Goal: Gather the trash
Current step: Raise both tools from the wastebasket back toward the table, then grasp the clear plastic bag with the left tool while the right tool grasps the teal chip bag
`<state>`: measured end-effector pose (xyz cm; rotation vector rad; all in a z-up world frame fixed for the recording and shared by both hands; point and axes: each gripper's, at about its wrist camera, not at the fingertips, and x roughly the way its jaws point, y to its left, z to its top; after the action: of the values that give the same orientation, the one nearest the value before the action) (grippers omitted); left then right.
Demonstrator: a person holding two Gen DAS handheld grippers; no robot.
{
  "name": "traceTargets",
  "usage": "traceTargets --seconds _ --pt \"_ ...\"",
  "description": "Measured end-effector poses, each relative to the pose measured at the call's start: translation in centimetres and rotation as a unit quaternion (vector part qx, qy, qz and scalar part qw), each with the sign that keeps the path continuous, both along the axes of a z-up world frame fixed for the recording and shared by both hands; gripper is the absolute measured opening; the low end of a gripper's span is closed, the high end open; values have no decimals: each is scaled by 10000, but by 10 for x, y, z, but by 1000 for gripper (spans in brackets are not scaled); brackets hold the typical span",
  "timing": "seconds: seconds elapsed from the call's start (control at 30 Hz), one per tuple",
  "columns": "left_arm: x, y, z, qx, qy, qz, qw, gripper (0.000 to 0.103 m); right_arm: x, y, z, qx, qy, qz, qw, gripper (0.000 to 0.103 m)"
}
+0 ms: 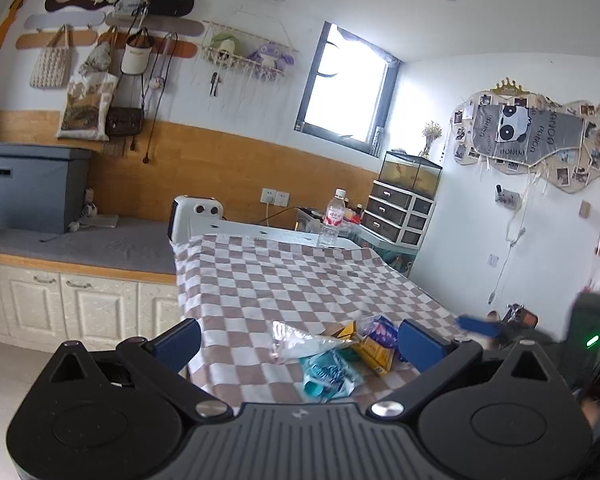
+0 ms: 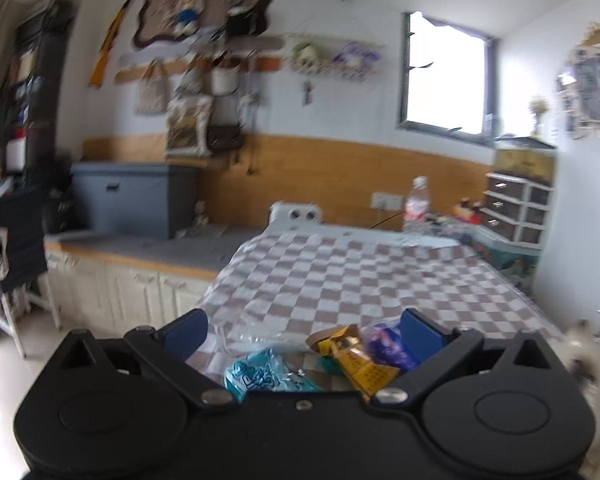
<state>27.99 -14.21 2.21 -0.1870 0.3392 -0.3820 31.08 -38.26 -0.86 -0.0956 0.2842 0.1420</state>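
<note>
With both the left gripper (image 1: 298, 342) and right gripper (image 2: 304, 330) spread wide and empty above the wrappers (image 1: 332, 354) heaped at the desk's (image 1: 300, 280) near edge, closing low around one wrapper looked the surest pickup.

Daylight from a dark-framed window (image 1: 346, 84) falls on white walls with a wood-panelled band (image 1: 228, 176), cream cabinets (image 1: 80, 304), and perhaps a tiled floor (image 1: 4, 364).
</note>
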Motion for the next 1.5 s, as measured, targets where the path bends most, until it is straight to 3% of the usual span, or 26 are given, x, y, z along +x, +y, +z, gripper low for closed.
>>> traceTargets --seconds 0.13,0.27,0.4,0.63,0.73,0.83,0.93,1.2,1.27,1.37,1.5 --pt "27 -5 -7 -208 220 -35 9995 103 38 8 -24 -379 334 562 9971 102" --pt "58 4 -20 -880 625 -298 9937 103 62 27 -47 -1009 429 1000 9889 102" --pt "91 4 -37 -1362 1022 -319 9849 103 79 37 -69 -1363 410 1087 9838 99" --pt "156 -8 -82 -2099 1811 -562 9592 103 84 33 -94 -991 355 1286 9861 98" --pt "181 -16 -103 -2198 1965 -646 9534 103 88 29 -96 -845 494 1278 9870 90" --pt "202 -20 -124 -2299 2009 -686 9498 103 88 21 -94 -584 507 1365 9876 90" --pt "219 -22 -143 -2599 2055 -688 9410 103 86 18 -93 -481 486 1442 9872 90" --pt "238 -36 -159 -3149 1912 -1027 9240 102 87 26 -96 -735 534 1595 9830 90" --pt "236 -41 -159 -3108 1963 -1080 9237 98 88 29 -97 -810 592 1573 9824 90" --pt "234 -46 -160 -3042 2085 -1028 9238 83 93 32 -99 -914 735 1380 9835 89" --pt "232 -50 -162 -2850 2147 -881 9300 66 99 24 -98 -667 885 1222 9863 78"
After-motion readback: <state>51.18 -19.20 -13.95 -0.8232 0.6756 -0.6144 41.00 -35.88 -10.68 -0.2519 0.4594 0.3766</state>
